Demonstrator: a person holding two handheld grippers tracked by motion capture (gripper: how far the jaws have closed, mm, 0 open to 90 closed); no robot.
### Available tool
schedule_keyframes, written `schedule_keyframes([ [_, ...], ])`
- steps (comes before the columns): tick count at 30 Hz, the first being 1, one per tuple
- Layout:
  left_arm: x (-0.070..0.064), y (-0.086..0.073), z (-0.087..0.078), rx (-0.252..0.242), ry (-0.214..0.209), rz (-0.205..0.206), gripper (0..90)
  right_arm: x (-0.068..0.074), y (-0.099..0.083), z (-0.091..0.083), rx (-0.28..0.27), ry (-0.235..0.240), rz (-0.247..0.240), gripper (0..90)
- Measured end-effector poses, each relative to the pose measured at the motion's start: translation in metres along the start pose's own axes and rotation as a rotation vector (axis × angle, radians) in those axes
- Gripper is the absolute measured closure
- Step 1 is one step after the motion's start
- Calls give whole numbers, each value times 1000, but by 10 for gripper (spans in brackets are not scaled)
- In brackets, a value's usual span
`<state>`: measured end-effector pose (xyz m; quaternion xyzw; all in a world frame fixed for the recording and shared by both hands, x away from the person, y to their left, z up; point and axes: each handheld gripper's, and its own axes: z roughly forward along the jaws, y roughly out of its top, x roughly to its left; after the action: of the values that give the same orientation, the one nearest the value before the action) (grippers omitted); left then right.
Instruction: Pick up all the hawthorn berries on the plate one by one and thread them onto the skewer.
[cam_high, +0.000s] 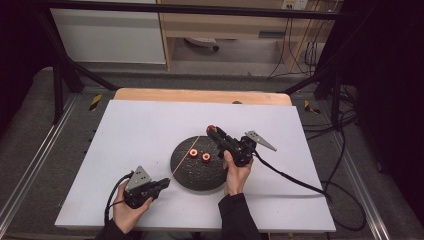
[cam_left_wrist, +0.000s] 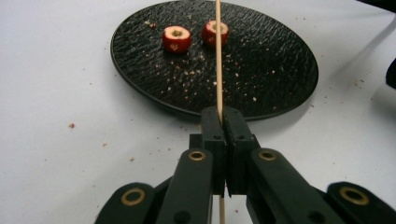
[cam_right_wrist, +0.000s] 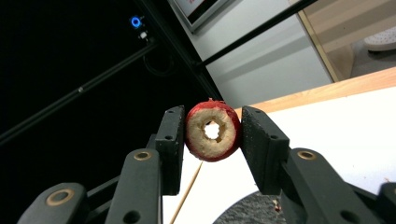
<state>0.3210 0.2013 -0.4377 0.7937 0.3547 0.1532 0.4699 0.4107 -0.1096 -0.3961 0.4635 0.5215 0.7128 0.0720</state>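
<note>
- My left gripper (cam_left_wrist: 223, 116) has its jaws closed on a wooden skewer (cam_left_wrist: 218, 60), which runs forward from the fingertips over the black plate (cam_left_wrist: 140, 70).
- My right gripper (cam_right_wrist: 212, 133) clamps a cored fruit slice (cam_right_wrist: 213, 130) between its pads, lifted off the plate.
- I judge threading is the step in hand: next I must line the slice's hole up with the skewer tip.
- Two more slices (cam_left_wrist: 176, 38) wait on the plate beyond the left fingertips.

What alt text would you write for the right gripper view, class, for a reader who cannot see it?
Two black jaws of the right gripper clamp a red fruit slice with a hole through its pale middle. Below it runs a thin wooden skewer, with the edge of a black plate on the white table.
</note>
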Motion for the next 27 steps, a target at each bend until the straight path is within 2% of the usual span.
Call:
schedule_keyframes([
  [7,-9,5,5,-24,1,-12,885,-3,-4,4,-35,0,21,615],
  [27,-20,12,12,-40,-19,-33,885,-8,-8,11,-119,12,57,615],
])
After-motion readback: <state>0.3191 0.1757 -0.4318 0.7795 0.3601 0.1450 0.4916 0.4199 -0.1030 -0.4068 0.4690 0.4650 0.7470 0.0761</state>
